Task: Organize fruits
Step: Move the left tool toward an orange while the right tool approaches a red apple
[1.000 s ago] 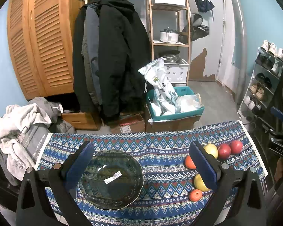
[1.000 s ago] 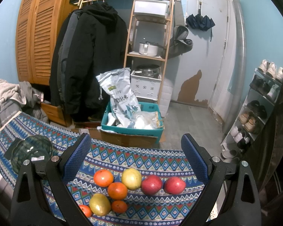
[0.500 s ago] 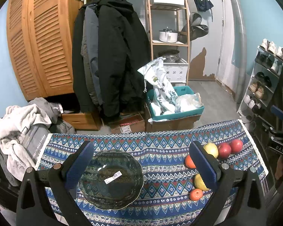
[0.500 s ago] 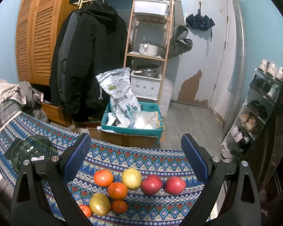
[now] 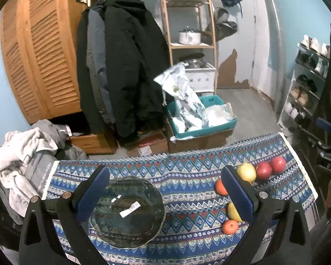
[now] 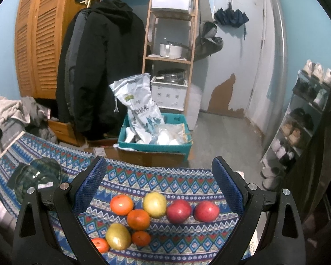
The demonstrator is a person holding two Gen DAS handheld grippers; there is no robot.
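Fruit lay nearest the right gripper (image 6: 158, 190), a cluster of 8 pieces on the patterned tablecloth (image 6: 178, 176): 4 oranges, 2 yellow fruits and 2 red apples. The smallest orange (image 6: 100, 244) sat closest, touching the near yellow fruit (image 6: 118, 235), with another small orange (image 6: 141, 238) just beside it. Farther out ran a row: a large orange (image 6: 121, 204), a second one (image 6: 138, 219) slightly nearer, the far yellow fruit (image 6: 155, 204), then the 2 red apples (image 6: 179, 211) (image 6: 206, 211). The right fingers were spread wide and held nothing, hovering above the group.

The left gripper (image 5: 164, 190) also had its fingers spread and empty, above the dark glass bowl (image 5: 128, 212), which stood well apart from the fruit, toward the left end of the cloth.

No piece had reached the bowl, so the step in hand was probably a first pick. A good approach would be to take an outer piece, such as the rightmost apple, closing across its widest part so neighbours were not nudged; round fruit could roll toward the table edge.

A white sticker (image 5: 129, 206) lay in the bowl, its print unreadable. Beyond the table, a rice sack (image 6: 141, 112) in a teal crate (image 6: 156, 149) showed Chinese characters ending in 米. Grey fabric (image 5: 40, 172) at the left carried writing too blurred to read.
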